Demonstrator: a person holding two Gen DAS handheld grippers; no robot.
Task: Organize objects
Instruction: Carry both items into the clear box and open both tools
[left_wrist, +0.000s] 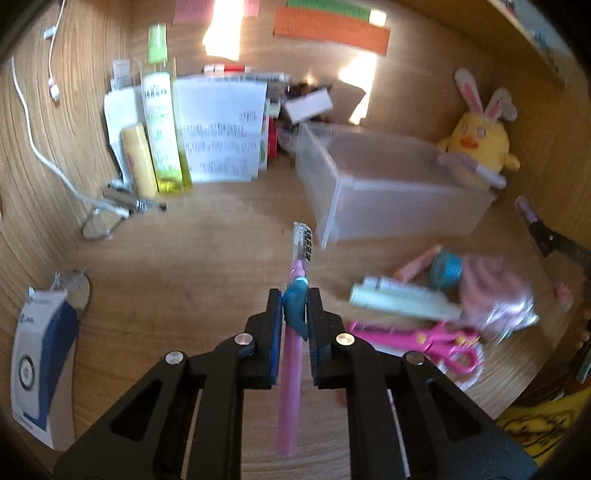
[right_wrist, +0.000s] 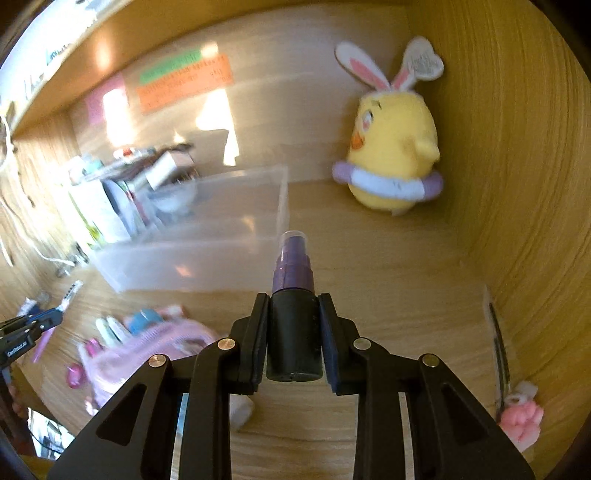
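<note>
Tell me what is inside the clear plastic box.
The clear plastic box looks empty through its frosted walls; its floor near the front wall is blurred, so small items could be missed.

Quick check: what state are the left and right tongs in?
Left tongs: shut on the slim pink pen with blue clip.
Right tongs: shut on the small black bottle with purple top.

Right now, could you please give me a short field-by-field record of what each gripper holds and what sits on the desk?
left gripper: shut on pink pen, which has a teal dolphin clip
right gripper: shut on black and purple spray bottle
clear plastic bin: open, looks empty, ahead of both grippers
plush chick: upright beside the bin, by the side wall
loose items: pink scissors, white tube, pink cloth
green bottle: standing at the back
</note>
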